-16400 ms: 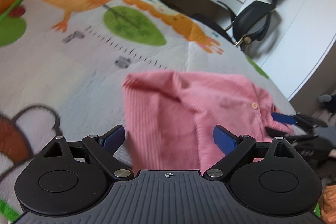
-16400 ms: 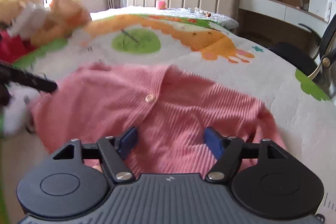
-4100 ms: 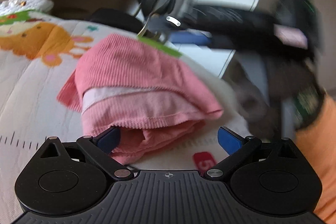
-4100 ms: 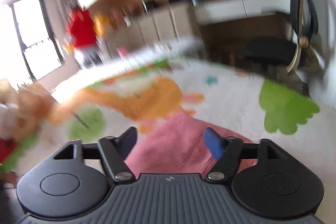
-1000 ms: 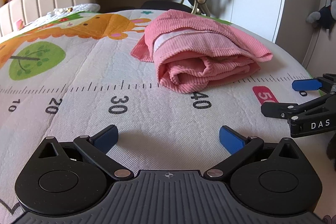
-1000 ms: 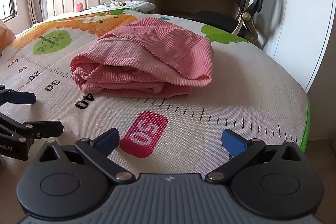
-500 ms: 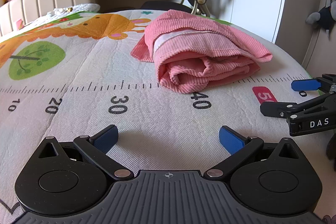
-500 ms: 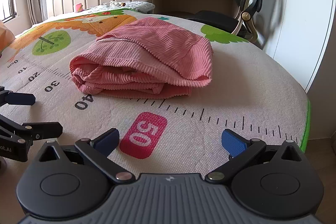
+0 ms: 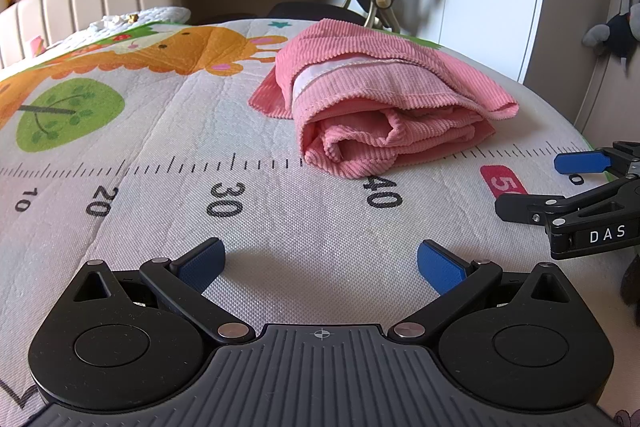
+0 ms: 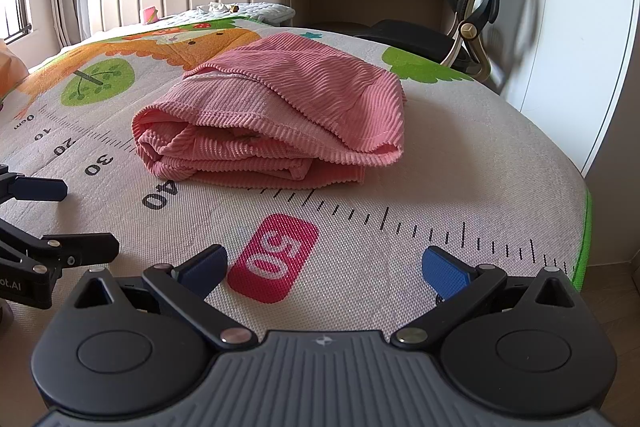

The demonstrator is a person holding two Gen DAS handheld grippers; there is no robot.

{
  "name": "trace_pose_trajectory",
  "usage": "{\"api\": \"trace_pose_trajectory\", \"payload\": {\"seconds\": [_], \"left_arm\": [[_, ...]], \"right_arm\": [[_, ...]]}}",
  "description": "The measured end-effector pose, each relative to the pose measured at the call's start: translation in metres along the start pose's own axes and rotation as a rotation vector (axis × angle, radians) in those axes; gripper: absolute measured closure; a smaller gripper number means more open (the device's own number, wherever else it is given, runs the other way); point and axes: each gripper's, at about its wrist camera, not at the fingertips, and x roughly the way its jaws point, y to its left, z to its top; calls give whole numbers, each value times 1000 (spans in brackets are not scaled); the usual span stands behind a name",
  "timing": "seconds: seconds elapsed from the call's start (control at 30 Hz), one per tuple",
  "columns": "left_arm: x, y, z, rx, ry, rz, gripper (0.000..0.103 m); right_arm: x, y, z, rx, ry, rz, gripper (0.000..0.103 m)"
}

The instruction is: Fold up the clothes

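The bed is covered by a printed play mat with an orange giraffe, green trees and a ruler line numbered 10 to 50. A folded pink ribbed garment lies on the mat in the middle of the frame, its near edge touching the ruler ticks by the 40. At the far end, upper left, a small white cloth sits near the padded headboard.
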Motion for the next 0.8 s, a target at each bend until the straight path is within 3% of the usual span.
{"api": "trace_pose_trajectory", "payload": {"seconds": [0.8], "left_arm": [[1,-1,1,-1,0,4,0]], "right_arm": [[1,1,0,1,0,-2,0]]}}
